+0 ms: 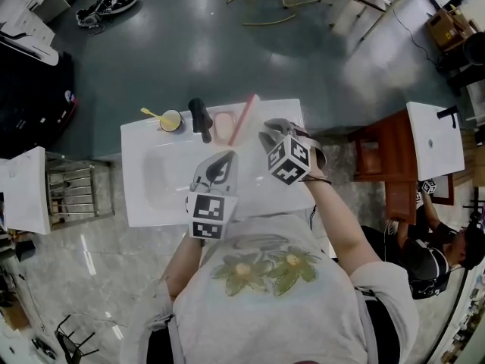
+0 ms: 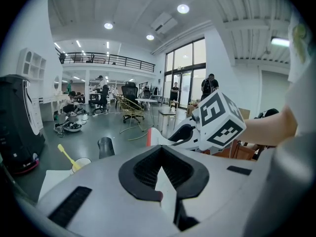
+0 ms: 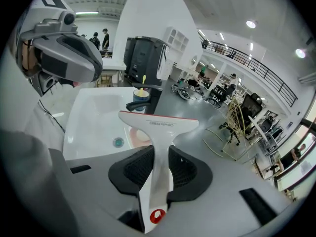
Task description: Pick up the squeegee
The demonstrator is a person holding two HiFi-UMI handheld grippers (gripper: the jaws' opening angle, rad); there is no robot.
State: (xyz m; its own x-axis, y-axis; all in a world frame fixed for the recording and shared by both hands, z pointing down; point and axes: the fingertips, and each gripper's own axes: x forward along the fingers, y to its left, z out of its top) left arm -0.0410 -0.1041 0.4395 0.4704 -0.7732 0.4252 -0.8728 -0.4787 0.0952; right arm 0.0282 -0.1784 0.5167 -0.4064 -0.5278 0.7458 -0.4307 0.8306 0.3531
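The squeegee (image 1: 241, 120) is white with a red blade edge and hangs over the back of the white sink (image 1: 140, 203). My right gripper (image 1: 267, 136) is shut on its handle. In the right gripper view the squeegee (image 3: 158, 127) runs up between the black pads of that gripper (image 3: 154, 154), blade crosswise above the basin (image 3: 94, 112). My left gripper (image 1: 220, 164) hovers over the basin, just left of the squeegee and apart from it. In the left gripper view its pads (image 2: 161, 152) meet at the tips with nothing gripped, and the squeegee (image 2: 148, 137) shows beyond.
A black faucet (image 1: 199, 117), a cup with a yellow toothbrush (image 1: 170, 120) and a pink dish (image 1: 223, 127) stand along the sink's back edge. A metal rack (image 1: 72, 192) is at the left. A wooden cabinet (image 1: 379, 158), another white sink (image 1: 434, 139) and a person (image 1: 424, 249) are at the right.
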